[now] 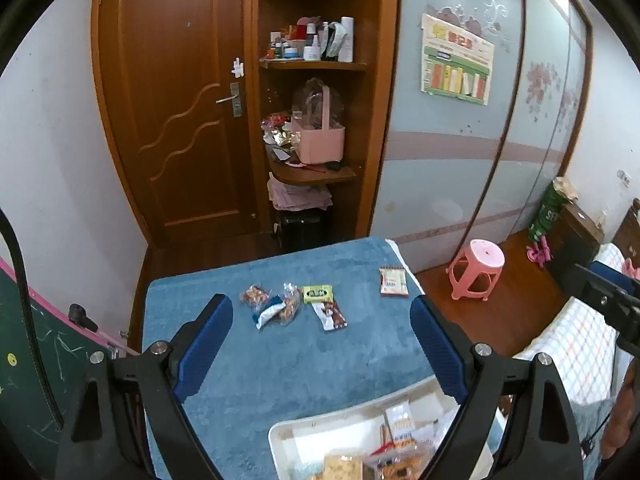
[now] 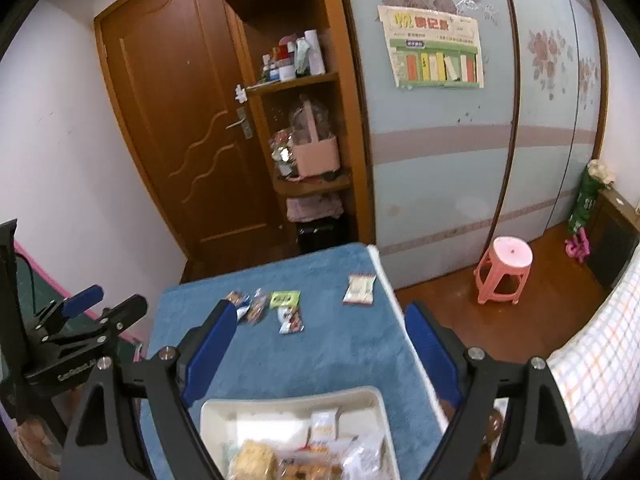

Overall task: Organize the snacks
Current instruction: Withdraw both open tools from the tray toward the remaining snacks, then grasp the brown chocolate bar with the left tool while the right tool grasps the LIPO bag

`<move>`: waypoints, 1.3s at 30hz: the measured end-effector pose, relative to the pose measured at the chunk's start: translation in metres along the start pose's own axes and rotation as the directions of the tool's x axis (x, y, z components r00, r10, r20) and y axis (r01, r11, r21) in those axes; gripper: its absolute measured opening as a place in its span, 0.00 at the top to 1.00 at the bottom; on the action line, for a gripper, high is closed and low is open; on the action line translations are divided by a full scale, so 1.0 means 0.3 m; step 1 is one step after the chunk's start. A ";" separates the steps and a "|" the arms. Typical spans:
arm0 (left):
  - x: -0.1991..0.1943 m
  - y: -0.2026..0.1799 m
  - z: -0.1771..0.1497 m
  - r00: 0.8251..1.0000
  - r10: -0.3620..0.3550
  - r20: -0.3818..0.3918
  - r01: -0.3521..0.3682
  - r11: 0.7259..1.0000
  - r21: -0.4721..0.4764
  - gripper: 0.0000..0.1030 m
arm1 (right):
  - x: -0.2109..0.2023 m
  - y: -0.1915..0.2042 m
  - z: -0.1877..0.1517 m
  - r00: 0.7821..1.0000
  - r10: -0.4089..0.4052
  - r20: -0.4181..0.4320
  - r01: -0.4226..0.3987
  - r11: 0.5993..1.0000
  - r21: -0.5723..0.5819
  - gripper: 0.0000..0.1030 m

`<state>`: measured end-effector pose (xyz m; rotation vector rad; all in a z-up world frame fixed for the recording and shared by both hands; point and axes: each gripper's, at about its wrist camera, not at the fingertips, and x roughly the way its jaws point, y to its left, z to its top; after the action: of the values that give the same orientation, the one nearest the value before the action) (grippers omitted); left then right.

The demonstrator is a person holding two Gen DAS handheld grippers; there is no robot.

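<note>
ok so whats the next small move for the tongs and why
Probably lower the right tongs toward the lone white packet near the table's right edge. Both tongs are open and empty, loose snacks lie on the blue cloth, and the white tray already holds several.

This is a bedroom in a home. A wooden door (image 1: 176, 112) stands beside corner shelves (image 1: 312, 66) crowded with toiletry bottles and a pink basket (image 1: 322, 140). Sliding wardrobe doors (image 1: 452, 184) with flower decals carry a paper chart (image 1: 456, 60). A pink plastic stool (image 1: 476, 270) sits on the wood floor near a bed with a checked sheet (image 1: 576, 344).
</note>
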<state>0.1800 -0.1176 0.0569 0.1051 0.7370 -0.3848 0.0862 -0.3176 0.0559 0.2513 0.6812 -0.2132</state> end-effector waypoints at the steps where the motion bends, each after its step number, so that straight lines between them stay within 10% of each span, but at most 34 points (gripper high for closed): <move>1: 0.023 -0.003 0.017 1.000 0.008 -0.004 -0.008 1.000 -0.007 0.13 | 0.022 -0.011 0.018 1.000 -0.002 0.003 0.002 1.000 -0.006 0.15; 14: 0.708 -0.057 0.054 0.956 0.129 -0.262 -0.159 0.983 -0.095 0.13 | 0.767 -0.226 0.139 0.987 -0.006 -0.162 0.000 0.999 -0.040 0.15; 27: 1.431 -0.048 -0.264 0.795 0.136 -0.591 -0.260 0.957 -0.130 0.13 | 1.475 -0.311 -0.083 0.905 -0.058 -0.420 0.057 0.998 -0.015 0.17; 39: 1.511 -0.029 -0.364 0.782 0.100 -0.616 -0.287 0.934 -0.212 0.23 | 1.606 -0.274 -0.178 0.875 -0.075 -0.479 0.052 0.997 -0.060 0.22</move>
<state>0.4130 -0.2390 -0.3283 0.0164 1.3957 -0.0218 0.3967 -0.4335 -0.3074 0.2398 1.1914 -0.1985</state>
